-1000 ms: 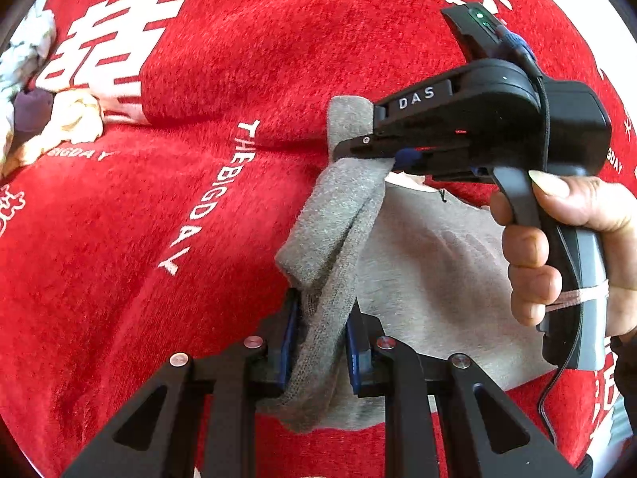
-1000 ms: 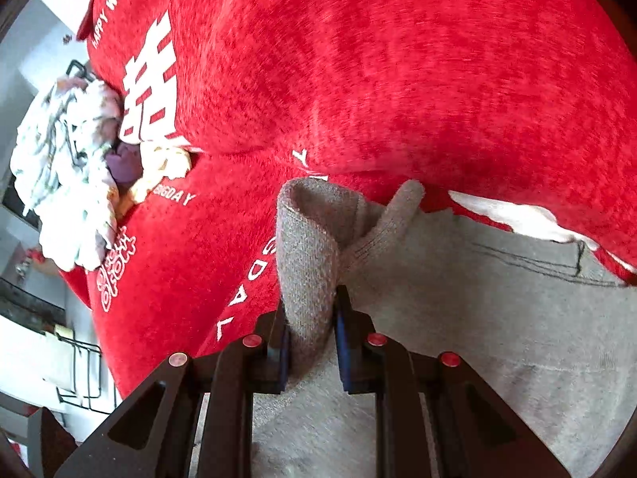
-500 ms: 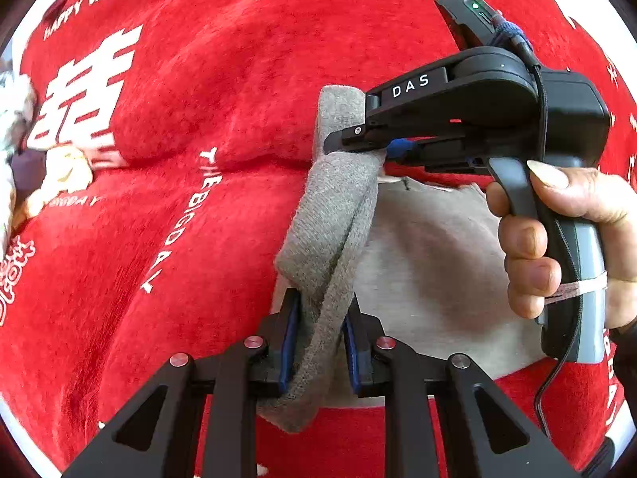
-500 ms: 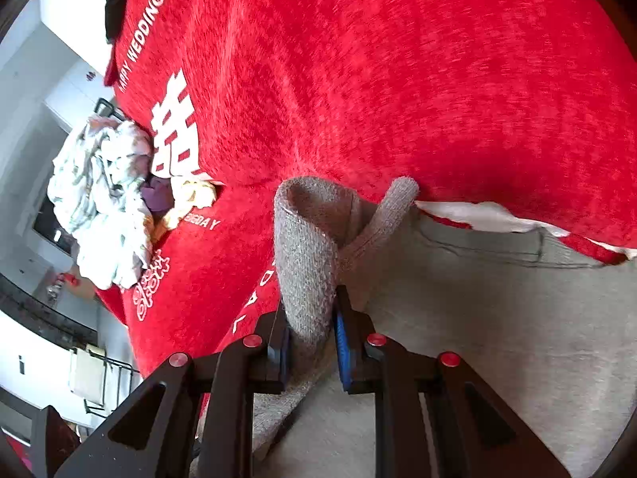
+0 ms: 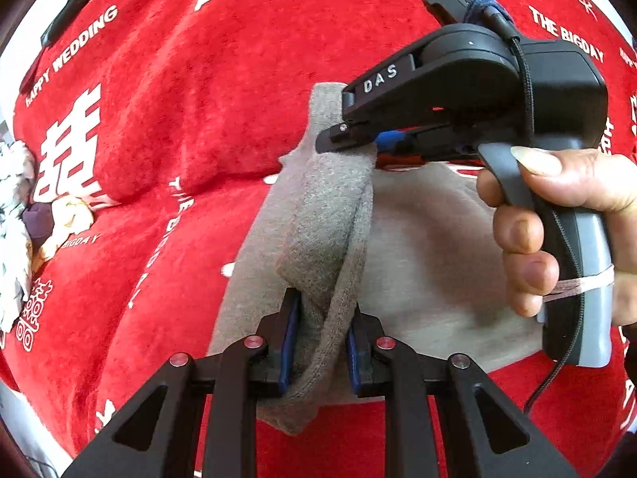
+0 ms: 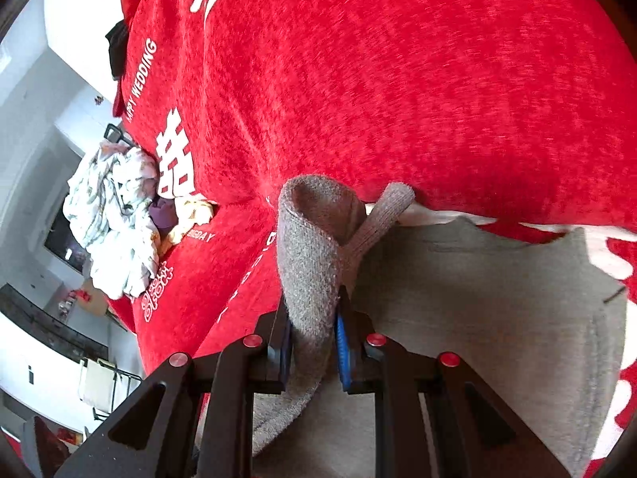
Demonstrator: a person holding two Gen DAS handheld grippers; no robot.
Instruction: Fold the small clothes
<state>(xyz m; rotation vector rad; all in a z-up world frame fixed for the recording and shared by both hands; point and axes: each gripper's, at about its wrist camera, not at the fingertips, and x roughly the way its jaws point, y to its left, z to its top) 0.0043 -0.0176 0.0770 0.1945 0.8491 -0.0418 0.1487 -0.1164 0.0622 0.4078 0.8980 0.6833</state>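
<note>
A small grey knit garment [image 5: 430, 255] lies on a red printed cloth [image 5: 207, 91]. Its left edge is lifted and rolled over. My left gripper [image 5: 320, 342] is shut on the near end of that raised edge. My right gripper [image 5: 350, 139], held by a hand [image 5: 557, 215], pinches the far end of the same edge. In the right wrist view the right gripper [image 6: 312, 338] is shut on a thick rolled fold of the grey garment [image 6: 497, 298], whose body spreads flat to the right.
A heap of crumpled white and cream clothes [image 6: 115, 215] with a purple piece lies at the left edge of the red cloth [image 6: 398, 79]; the same heap of clothes [image 5: 24, 215] shows at the far left in the left wrist view. Beyond the cloth's edge a room with furniture is visible.
Both grippers have carried the lifted grey edge sideways across the red cloth, keeping their grip. The clothes heap has slid toward the left of the left wrist view, and more of the room shows.
</note>
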